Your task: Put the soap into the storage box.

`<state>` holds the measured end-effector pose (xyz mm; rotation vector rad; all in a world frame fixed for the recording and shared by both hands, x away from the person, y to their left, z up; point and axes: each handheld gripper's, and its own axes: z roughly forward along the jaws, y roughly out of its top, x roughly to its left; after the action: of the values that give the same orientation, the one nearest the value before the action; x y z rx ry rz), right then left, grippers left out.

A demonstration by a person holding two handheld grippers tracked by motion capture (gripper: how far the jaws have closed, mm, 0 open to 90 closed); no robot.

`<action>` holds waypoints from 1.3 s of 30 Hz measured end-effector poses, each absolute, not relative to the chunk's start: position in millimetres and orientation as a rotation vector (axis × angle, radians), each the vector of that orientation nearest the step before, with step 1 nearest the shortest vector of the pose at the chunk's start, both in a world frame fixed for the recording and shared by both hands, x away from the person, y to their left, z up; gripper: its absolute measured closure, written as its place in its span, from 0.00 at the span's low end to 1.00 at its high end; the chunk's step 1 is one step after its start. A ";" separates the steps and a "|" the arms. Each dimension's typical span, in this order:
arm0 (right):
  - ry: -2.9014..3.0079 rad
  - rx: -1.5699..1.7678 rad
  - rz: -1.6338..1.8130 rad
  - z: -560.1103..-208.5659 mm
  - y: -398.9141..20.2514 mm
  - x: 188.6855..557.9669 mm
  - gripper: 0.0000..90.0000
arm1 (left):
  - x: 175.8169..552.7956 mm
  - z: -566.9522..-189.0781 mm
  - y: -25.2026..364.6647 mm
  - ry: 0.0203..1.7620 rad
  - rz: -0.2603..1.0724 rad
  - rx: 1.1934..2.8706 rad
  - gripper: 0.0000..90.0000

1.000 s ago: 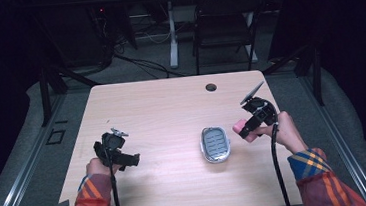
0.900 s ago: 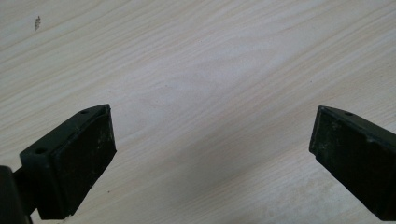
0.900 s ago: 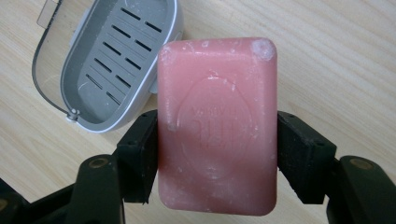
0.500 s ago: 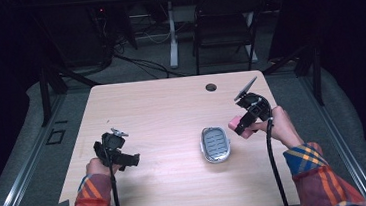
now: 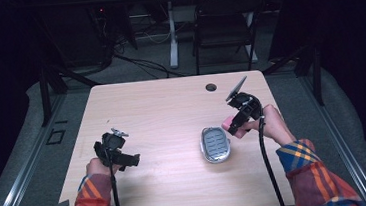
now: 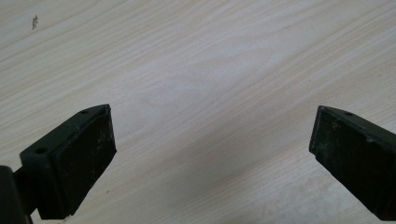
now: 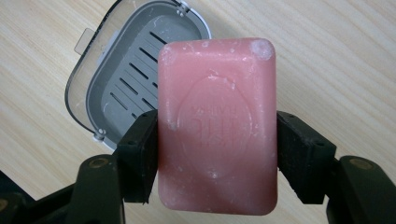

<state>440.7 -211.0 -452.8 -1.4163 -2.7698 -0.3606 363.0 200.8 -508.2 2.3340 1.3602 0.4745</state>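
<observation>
A pink bar of soap [image 7: 217, 123] is clamped by its long sides between the jaws of my right gripper [image 7: 215, 144]. In the high view that gripper [image 5: 234, 125] hangs over the table's right side, the soap [image 5: 227, 122] showing pink at its tip. Just left of it lies a grey slotted soap dish [image 5: 215, 144] with a clear rim; in the right gripper view the dish [image 7: 126, 79] lies beyond and left of the soap. My left gripper [image 5: 124, 160] is held low over the table's near left, and its jaws [image 6: 212, 149] stand wide apart over bare wood.
The light wooden table [image 5: 161, 110] has a round cable hole [image 5: 211, 87] near its far edge. A dark chair [image 5: 224, 26] and a desk leg [image 5: 172, 33] stand beyond the table. Cables trail from both grippers toward the near edge.
My right gripper has carried the soap leftward, closer to the soap dish. The left gripper has stayed where it was.
</observation>
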 end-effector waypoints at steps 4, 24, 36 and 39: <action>-2.776 -1.394 -0.331 -454.2 -205.8 442.5 0.40 | 362.9 -508.2 201.4 1.362 0.473 2.332 0.00; -2.805 -1.367 -0.257 -465.3 -180.4 447.4 0.40 | 362.7 -508.1 201.6 1.362 0.468 2.330 0.00; -2.829 -1.378 -0.247 -473.4 -165.9 448.2 0.40 | 362.8 -508.2 201.7 1.362 0.468 2.328 0.00; -2.832 -1.366 -0.228 -474.0 -163.0 448.7 0.40 | 362.9 -508.4 202.1 1.365 0.468 2.326 0.00</action>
<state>448.7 -163.0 -474.0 -1.3658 -2.8320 -0.2279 362.9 202.1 -508.4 2.3255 1.3648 0.4679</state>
